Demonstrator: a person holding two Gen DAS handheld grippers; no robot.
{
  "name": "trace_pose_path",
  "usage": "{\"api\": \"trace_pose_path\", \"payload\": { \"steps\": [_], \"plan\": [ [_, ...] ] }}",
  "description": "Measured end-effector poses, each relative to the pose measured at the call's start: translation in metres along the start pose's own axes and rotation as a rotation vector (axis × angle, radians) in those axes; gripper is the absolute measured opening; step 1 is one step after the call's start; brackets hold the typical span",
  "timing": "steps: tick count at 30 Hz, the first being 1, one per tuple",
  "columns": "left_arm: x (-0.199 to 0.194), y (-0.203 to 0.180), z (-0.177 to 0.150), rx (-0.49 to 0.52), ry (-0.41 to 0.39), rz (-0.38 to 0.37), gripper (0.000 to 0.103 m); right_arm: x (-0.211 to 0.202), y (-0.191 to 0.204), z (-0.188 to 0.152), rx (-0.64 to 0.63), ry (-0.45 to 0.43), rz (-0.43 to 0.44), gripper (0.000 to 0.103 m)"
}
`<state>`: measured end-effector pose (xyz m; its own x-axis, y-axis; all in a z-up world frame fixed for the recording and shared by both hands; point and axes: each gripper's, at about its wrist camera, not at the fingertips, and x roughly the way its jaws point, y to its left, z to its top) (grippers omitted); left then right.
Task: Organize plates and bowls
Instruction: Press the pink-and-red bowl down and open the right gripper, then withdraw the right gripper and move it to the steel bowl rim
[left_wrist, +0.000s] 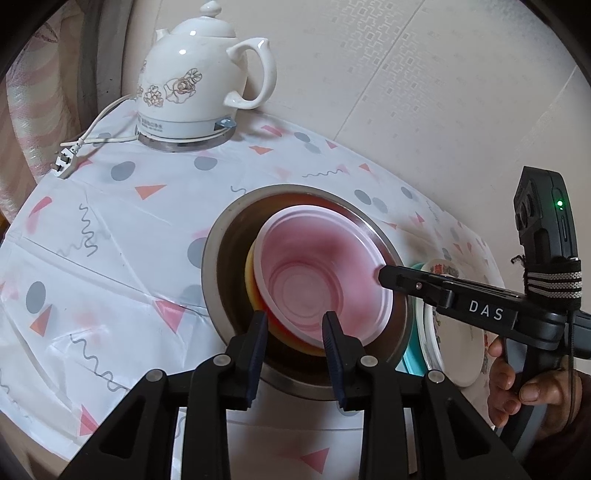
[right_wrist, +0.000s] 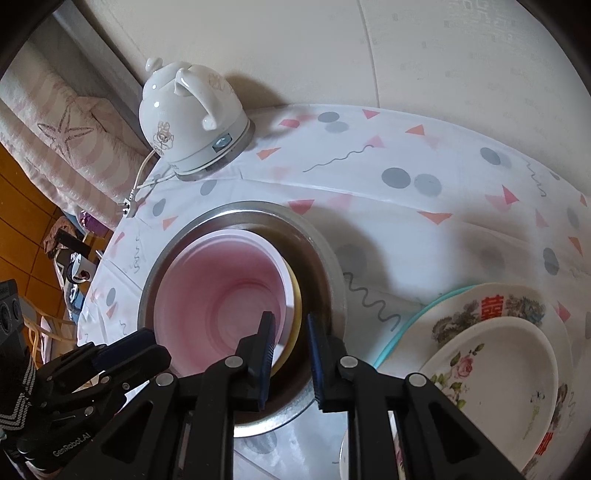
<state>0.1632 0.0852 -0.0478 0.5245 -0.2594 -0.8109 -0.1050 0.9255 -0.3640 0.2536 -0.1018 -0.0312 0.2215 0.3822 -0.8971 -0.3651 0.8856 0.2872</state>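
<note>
A steel bowl stands on the patterned tablecloth. A yellow bowl is nested in it, and a pink bowl sits tilted inside that. My left gripper straddles the near rims of the two inner bowls. One of its fingers is outside the yellow wall, the other inside the pink one, and it is shut on them. My right gripper straddles the same two rims on the opposite side, narrowly shut on them.
A stack of flowered plates on a teal plate lies right of the steel bowl. At the back by the wall stands a white kettle, its plug lying near the table's left edge. A hand holds the right gripper.
</note>
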Motion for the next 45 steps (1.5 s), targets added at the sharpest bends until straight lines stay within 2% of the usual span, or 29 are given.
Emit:
{"api": "trace_pose_path", "payload": {
  "steps": [14,28,33,39,43,45],
  "plan": [
    [-0.011,0.003,-0.005,0.013,-0.005,-0.011,0.032,-0.019,0.001,-0.019,0.058,-0.052,0.019,0.017],
    [-0.024,0.017,-0.005,0.046,-0.014,-0.02,0.034,-0.028,0.012,-0.046,0.102,-0.117,-0.014,0.018],
    [-0.028,0.021,-0.011,0.029,-0.023,-0.004,0.034,-0.028,0.012,-0.051,0.106,-0.115,-0.01,0.018],
    [-0.038,0.021,-0.026,-0.033,-0.048,0.033,0.034,-0.034,0.016,-0.057,0.046,-0.112,0.008,0.018],
    [-0.044,0.016,-0.044,-0.077,-0.051,0.068,0.043,-0.038,0.017,-0.068,0.001,-0.09,0.03,0.02],
    [-0.046,0.015,-0.055,-0.096,-0.048,0.08,0.044,-0.04,0.016,-0.074,-0.017,-0.08,0.036,0.021]
  ]
}}
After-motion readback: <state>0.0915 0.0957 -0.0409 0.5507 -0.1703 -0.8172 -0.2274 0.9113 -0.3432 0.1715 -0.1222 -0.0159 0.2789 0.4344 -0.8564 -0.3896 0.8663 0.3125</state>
